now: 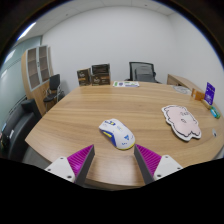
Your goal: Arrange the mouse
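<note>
Large wooden tabletop (90, 115), oval, office chairs beyond. White mouse pad (181, 120) sits well right of the gripper. Mouse (117, 133), white with blue and yellow accents, lies just ahead of the gripper (114, 161), whose fingers are spread and empty. Judged light, rigid, smooth-shelled, so slippery; best pinched across its flanks at mid-body.

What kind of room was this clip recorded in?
Probably an office meeting room: a large wooden table with office chairs around it and plain white walls. A mouse lies just ahead of the open gripper.
</note>
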`<state>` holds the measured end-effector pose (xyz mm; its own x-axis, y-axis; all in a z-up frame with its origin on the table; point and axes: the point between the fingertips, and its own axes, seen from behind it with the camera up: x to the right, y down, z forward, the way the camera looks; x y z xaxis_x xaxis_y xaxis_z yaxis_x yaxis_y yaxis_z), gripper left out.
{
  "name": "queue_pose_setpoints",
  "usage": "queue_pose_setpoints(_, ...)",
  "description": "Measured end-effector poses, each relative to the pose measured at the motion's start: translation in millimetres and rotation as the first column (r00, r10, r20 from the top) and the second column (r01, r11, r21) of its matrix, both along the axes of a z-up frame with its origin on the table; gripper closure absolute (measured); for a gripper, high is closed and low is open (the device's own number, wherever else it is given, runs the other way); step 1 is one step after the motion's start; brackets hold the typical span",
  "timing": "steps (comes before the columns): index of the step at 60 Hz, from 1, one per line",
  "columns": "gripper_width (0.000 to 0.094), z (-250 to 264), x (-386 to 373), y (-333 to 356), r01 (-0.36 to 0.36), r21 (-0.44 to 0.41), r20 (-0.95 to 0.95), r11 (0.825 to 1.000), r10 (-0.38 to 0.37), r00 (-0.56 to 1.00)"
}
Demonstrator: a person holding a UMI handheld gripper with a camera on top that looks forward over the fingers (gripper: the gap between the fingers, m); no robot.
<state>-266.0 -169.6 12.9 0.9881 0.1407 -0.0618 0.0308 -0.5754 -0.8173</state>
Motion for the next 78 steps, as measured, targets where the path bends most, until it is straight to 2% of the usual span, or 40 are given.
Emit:
queue_pose_setpoints(9, 0.0106, -25, 8, 40, -0.043, -0.016, 0.025, 0.999, 0.043, 0.999)
queue_pose_setpoints(20, 0.0096, -20, 14, 80, 0.004, 0.011, -0.020, 1.000, -0.003, 1.000)
queue_pose_setpoints(29, 0.0107, -21, 27, 109, 0.083, 0.012, -0.008, 0.996, -0.083, 0.997)
queue_pose_setpoints(35, 0.0202, -23, 36, 121, 0.132, 0.009, 0.010, 0.991, -0.132, 0.991)
queue_pose_setpoints(36, 0.0262, -23, 36, 122, 0.141, 0.008, 0.015, 0.990, -0.141, 0.990)
queue_pose_setpoints(37, 0.0440, -24, 36, 122, 0.146, 0.005, 0.020, 0.989, -0.146, 0.989)
queue_pose_setpoints(39, 0.0448, -24, 39, 118, 0.165, -0.004, 0.042, 0.986, -0.165, 0.985)
queue_pose_setpoints(47, 0.0574, -27, 37, 116, 0.227, -0.083, 0.027, 0.970, -0.226, 0.974)
queue_pose_setpoints(54, 0.0586, -19, 38, 118, 0.256, -0.130, -0.007, 0.958, -0.259, 0.966)
queue_pose_setpoints(63, 0.0587, 28, 88, 137, 0.324, -0.049, -0.010, 0.945, -0.325, 0.946)
queue_pose_setpoints(72, 0.0588, 45, 179, 165, 0.307, -0.008, 0.055, 0.952, -0.306, 0.951)
queue_pose_setpoints(78, 0.0587, 37, 237, 182, 0.300, 0.001, 0.084, 0.954, -0.299, 0.950)
